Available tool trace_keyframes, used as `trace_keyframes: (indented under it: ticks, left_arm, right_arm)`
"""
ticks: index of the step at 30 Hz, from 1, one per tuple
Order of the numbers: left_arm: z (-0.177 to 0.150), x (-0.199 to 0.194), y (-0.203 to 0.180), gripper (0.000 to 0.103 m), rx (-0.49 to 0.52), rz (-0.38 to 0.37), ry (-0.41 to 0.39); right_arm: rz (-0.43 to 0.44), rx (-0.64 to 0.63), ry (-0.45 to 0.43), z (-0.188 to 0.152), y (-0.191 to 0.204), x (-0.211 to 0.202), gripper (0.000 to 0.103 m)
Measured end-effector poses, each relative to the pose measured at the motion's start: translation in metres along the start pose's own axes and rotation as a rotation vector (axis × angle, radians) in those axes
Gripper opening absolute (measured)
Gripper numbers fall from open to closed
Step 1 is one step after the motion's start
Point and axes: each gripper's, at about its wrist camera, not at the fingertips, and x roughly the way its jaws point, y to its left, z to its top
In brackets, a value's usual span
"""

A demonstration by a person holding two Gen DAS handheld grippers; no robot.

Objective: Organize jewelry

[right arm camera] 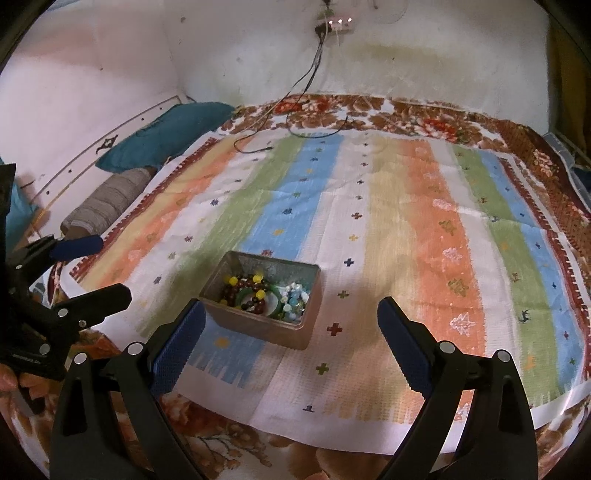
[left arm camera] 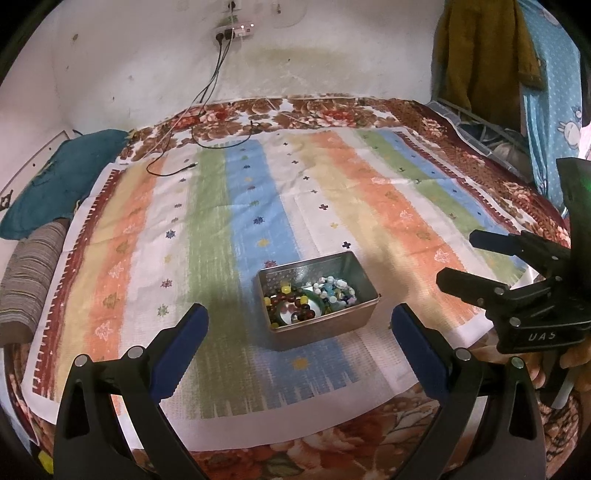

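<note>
A small metal tin (left arm camera: 325,326) (right arm camera: 255,330) sits on a striped cloth on the bed. Inside lie a dark red and yellow bead bracelet (left arm camera: 286,301) (right arm camera: 245,286), a green bangle (left arm camera: 317,301) (right arm camera: 275,304) and pale blue and white beads (left arm camera: 338,288) (right arm camera: 293,299). My left gripper (left arm camera: 301,325) hovers open just short of the tin, nothing between its blue pads. My right gripper (right arm camera: 291,319) is open too, its left pad near the tin's front corner. The right gripper (left arm camera: 458,258) shows at the right edge of the left wrist view, the left gripper (right arm camera: 99,269) at the left edge of the right wrist view.
The striped cloth (left arm camera: 332,206) covers a floral blanket (left arm camera: 369,107). A black cable (left arm camera: 177,168) trails from a wall socket (left arm camera: 232,33) onto the cloth's far left. A teal pillow (left arm camera: 55,184) and a striped roll (left arm camera: 29,280) lie at the left. Clothes (left arm camera: 487,55) hang at the right.
</note>
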Motion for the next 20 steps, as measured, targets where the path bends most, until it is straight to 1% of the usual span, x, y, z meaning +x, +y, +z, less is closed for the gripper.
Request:
trace_keyframes:
  ticks: [14, 17, 20]
  left_arm:
    - [-0.0003, -0.0015, 0.002, 0.097, -0.006, -0.006, 0.002]
    - [-0.0001, -0.0022, 0.0014, 0.097, 0.004, -0.027, 0.008]
    - [-0.0011, -0.0038, -0.0007, 0.097, 0.016, -0.018, 0.0]
  right_arm:
    - [0.0, -0.018, 0.014, -0.001, 0.0022, 0.0006, 0.095]
    - [-0.002, -0.026, 0.013, -0.0016, 0.0033, -0.0001, 0.095]
    - [-0.009, -0.027, 0.012, -0.002, 0.0035, 0.0003, 0.095]
